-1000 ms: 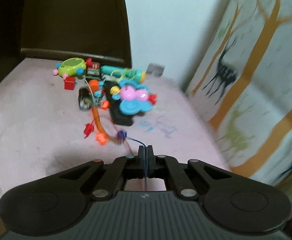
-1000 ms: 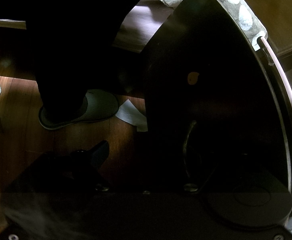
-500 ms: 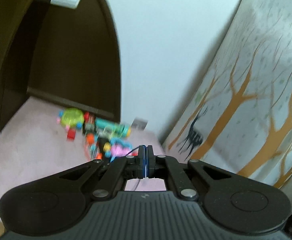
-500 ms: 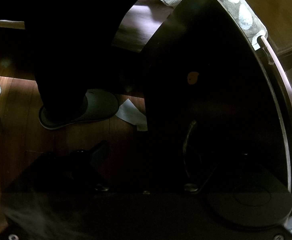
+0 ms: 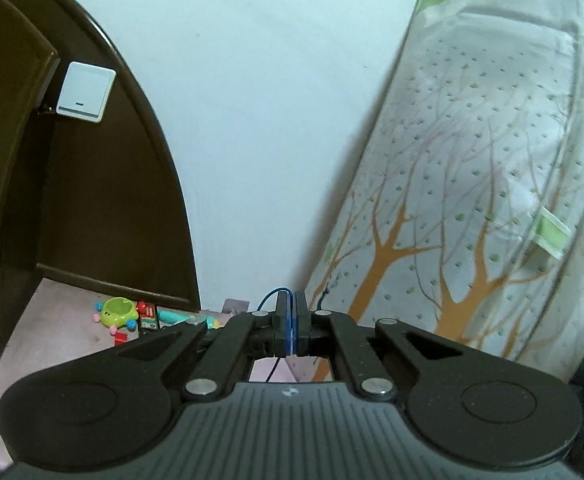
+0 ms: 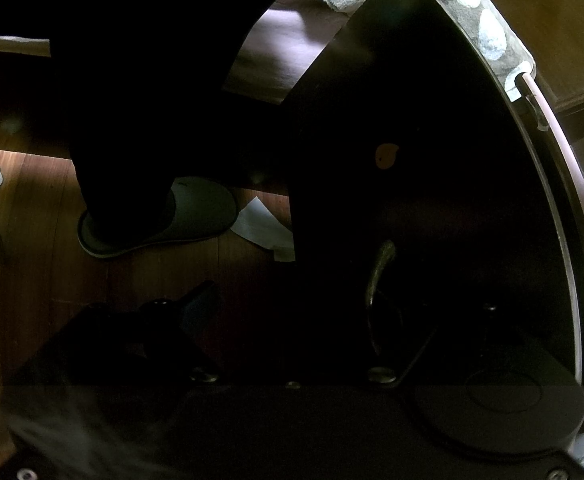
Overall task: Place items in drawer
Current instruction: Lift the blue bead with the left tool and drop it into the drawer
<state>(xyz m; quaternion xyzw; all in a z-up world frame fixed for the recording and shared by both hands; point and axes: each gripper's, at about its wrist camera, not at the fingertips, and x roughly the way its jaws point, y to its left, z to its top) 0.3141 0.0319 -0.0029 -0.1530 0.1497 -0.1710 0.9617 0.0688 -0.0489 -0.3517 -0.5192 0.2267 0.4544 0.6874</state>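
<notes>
In the left wrist view my left gripper (image 5: 290, 330) is shut on a thin blue cord (image 5: 271, 295) that loops out above the fingertips and hangs below. It is raised well above the pink tabletop (image 5: 51, 320), where a heap of small toys lies, among them a green turtle toy (image 5: 116, 311). In the dark right wrist view my right gripper (image 6: 292, 308) points at the dark drawer front (image 6: 432, 200) with its metal handle (image 6: 378, 276). One finger (image 6: 195, 304) shows to the left of the handle; the other is lost in the dark.
A tree-print curtain (image 5: 472, 200) hangs to the right of the table and a dark headboard (image 5: 91, 200) with a white switch (image 5: 85, 97) to the left. In the right wrist view a person's slippered foot (image 6: 163, 216) stands on the wooden floor (image 6: 31, 208) among paper scraps.
My left gripper has lifted and tilted up with the blue cord, so the toys have dropped to the bottom of its view. The right wrist view is nearly unchanged.
</notes>
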